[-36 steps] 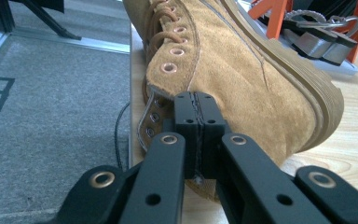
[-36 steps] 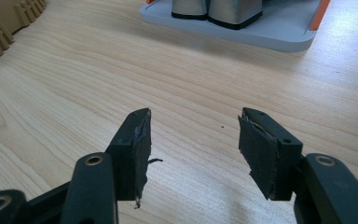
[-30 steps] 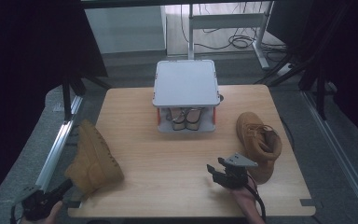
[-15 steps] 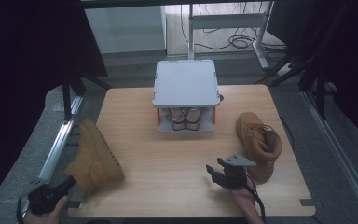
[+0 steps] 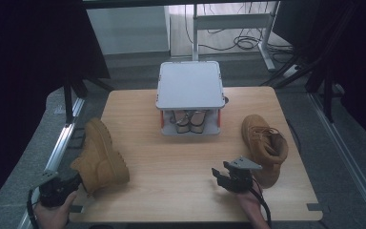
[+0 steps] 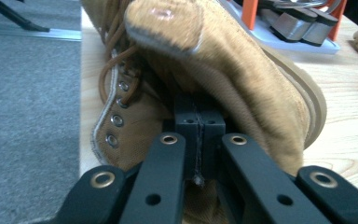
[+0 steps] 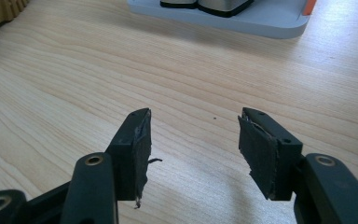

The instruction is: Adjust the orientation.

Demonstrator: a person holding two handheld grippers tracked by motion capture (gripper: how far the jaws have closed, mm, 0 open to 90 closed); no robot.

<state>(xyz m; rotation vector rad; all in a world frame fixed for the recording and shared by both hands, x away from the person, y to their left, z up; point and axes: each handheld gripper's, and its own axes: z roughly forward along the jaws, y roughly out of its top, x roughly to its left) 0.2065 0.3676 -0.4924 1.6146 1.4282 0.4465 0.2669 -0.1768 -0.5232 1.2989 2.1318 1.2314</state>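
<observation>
A tan lace-up boot [image 5: 100,155] is tipped on its side at the table's left edge, sole toward the middle. My left gripper [image 5: 57,188] grips it from the near-left corner. In the left gripper view the jaws meet on the boot's [image 6: 233,74] collar, so the left gripper [image 6: 199,119] is shut on it. A second tan boot [image 5: 264,145] stands at the right of the table. My right gripper [image 5: 233,177] hovers just left of its heel, and in its own view the right gripper [image 7: 193,135] is open over bare wood, holding nothing.
A grey two-level shoe rack [image 5: 189,86] with orange posts stands at the back centre, a pair of heeled shoes [image 5: 190,121] on its lower shelf. Its base [image 7: 223,16] lies ahead of the right gripper. Metal rails [image 5: 64,138] run along the table's left side.
My left gripper has moved forward and a little up with the boot, which now lies further onto the table. The right gripper has not moved.
</observation>
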